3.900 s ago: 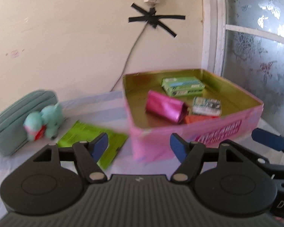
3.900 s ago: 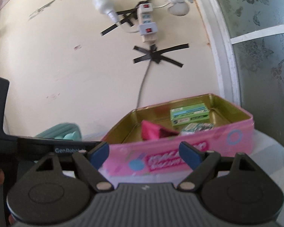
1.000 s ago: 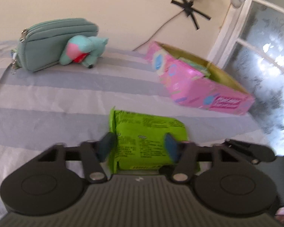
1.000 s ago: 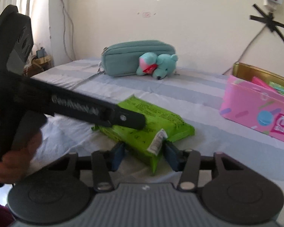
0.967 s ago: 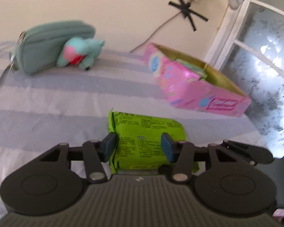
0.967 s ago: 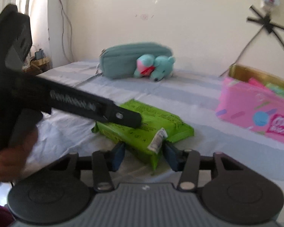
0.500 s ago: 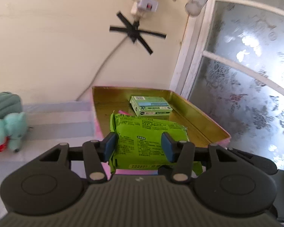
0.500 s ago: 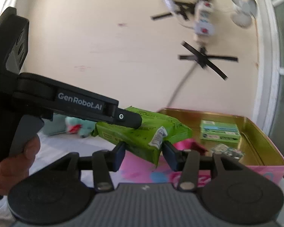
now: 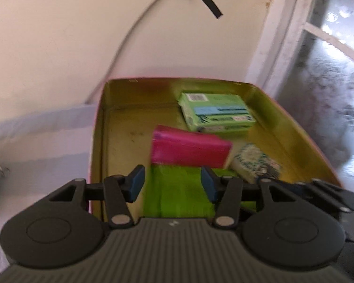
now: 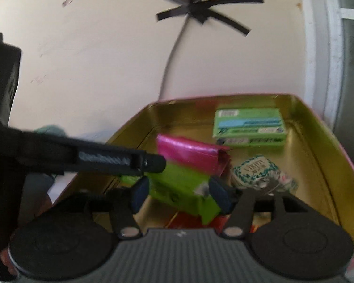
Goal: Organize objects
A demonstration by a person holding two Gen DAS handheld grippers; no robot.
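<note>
The green packet hangs low over the near end of the gold-lined pink tin, blurred by motion. My left gripper is shut on it across its width. My right gripper has the same green packet between its jaws, which are opening; the blue pads look just off its sides. One finger of the left gripper reaches in from the left to the packet's far corner. Inside the tin lie a green box, a magenta pouch and a white-green patterned pack.
A red wrapper lies under the packet. The cream wall with a taped cable stands right behind the tin. A frosted window is on the right. Striped bedding stretches to the left of the tin.
Both grippers have carried the green packet off the bed, up and over the tin. The right jaws now stand a little wider and the packet has tilted down into the tin.
</note>
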